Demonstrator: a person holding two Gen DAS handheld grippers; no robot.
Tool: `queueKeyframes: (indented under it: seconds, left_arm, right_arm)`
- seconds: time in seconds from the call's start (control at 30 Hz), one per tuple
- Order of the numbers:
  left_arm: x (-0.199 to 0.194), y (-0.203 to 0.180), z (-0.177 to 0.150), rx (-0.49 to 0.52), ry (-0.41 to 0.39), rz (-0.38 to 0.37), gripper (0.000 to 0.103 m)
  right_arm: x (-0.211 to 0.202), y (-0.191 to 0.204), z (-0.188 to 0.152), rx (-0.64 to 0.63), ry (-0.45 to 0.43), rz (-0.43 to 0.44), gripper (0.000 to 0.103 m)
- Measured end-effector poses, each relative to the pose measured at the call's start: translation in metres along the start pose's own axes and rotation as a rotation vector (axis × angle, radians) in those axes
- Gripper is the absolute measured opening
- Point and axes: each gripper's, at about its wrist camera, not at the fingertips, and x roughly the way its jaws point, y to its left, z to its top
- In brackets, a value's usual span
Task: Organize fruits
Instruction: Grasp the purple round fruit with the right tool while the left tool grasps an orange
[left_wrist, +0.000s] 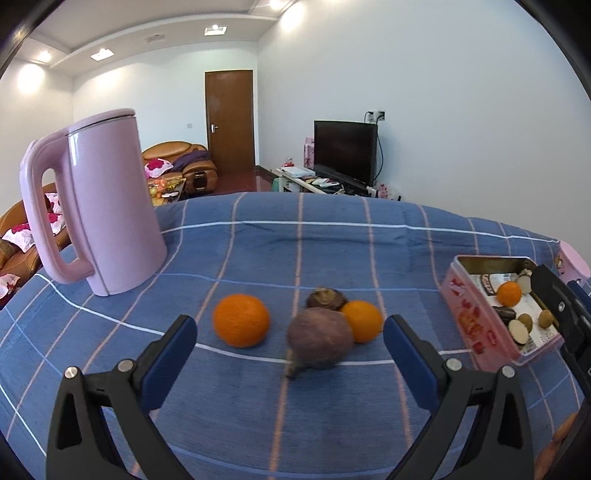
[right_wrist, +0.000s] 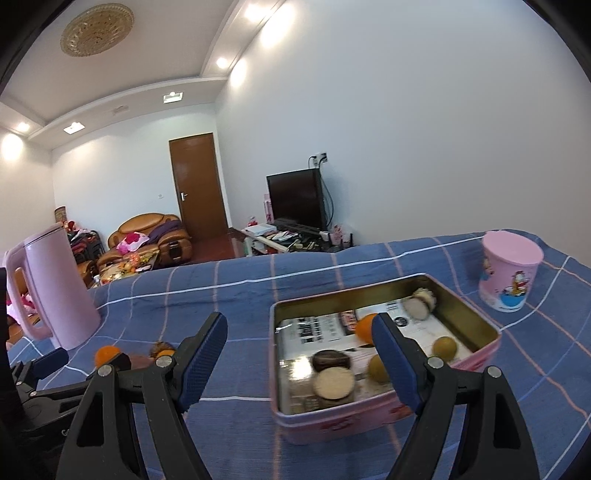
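Judging by the pink tin (right_wrist: 384, 417) near the tabletop's right edge, holding one orange (left_wrist: 509, 293) and smaller pieces, sorting is partway: two oranges (left_wrist: 242, 319) and two purple-brown fruits (left_wrist: 320, 343) wait mid-tabletop before the left tool (left_wrist: 290, 360), spread wide and empty like the right tool (right_wrist: 299, 365).

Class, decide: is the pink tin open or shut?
Open. The tin has no lid on; its inside shows an orange and other pieces.

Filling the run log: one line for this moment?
left hand-held gripper open near purple fruit | right hand-held gripper open over tin | oranges loose
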Motion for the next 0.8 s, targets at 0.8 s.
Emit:
queueKeyframes:
  seconds: [0.8]
  left_arm:
    - [0.041,0.11,0.017,-0.094,0.095,0.22,0.103]
  right_arm:
    - [0.063,0.093,-0.018,-0.097,0.3,0.325,0.075]
